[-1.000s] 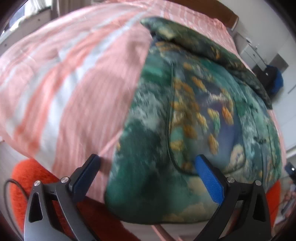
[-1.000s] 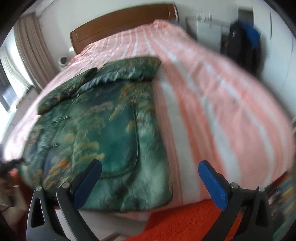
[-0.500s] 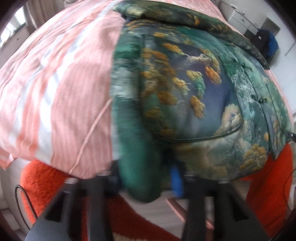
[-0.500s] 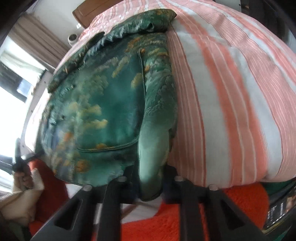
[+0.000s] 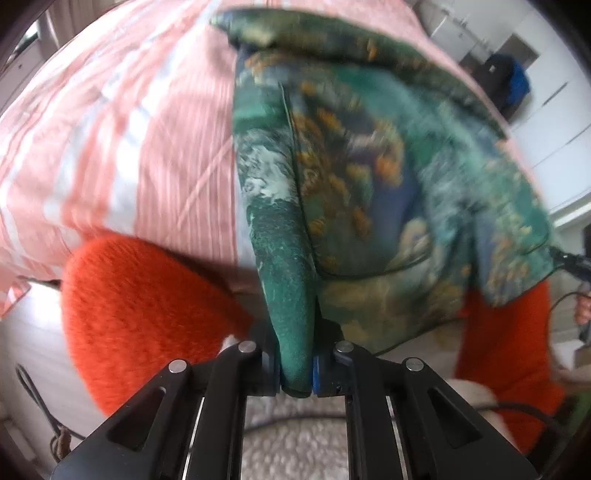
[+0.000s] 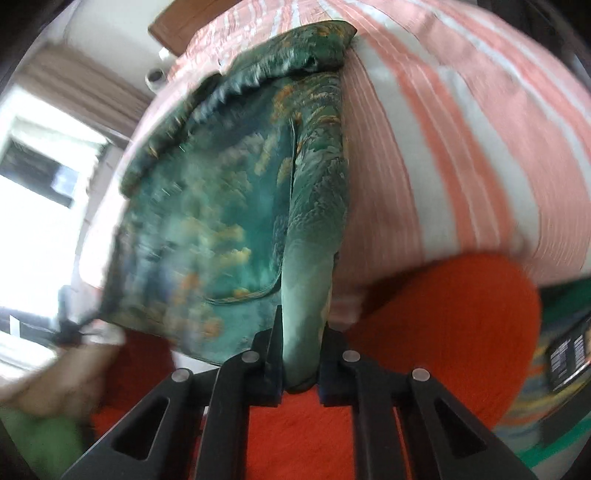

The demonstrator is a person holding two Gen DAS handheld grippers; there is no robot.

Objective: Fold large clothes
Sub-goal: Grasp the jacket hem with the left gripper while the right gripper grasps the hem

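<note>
A large green patterned jacket (image 5: 369, 166) with orange and blue print lies on the pink striped bed (image 5: 129, 129). My left gripper (image 5: 295, 373) is shut on the jacket's bottom left corner, which bunches into a thick green fold between the pads. In the right wrist view the same jacket (image 6: 221, 206) stretches away toward the headboard, and my right gripper (image 6: 300, 373) is shut on its bottom right corner. Both pinched corners are lifted off the bed's near edge. The far collar end still rests on the bedcover (image 6: 461, 147).
An orange fluffy rug (image 5: 147, 306) covers the floor below the bed's foot, also seen as the orange rug (image 6: 443, 332). A wooden headboard (image 6: 177, 26) stands at the far end. A dark bag (image 5: 506, 85) hangs by white cabinets. A hand (image 6: 55, 376) shows at lower left.
Both grippers closed from wide open onto the jacket's bottom corners. The hem has since been raised off the bed edge, and both views pulled back over the orange rug.
</note>
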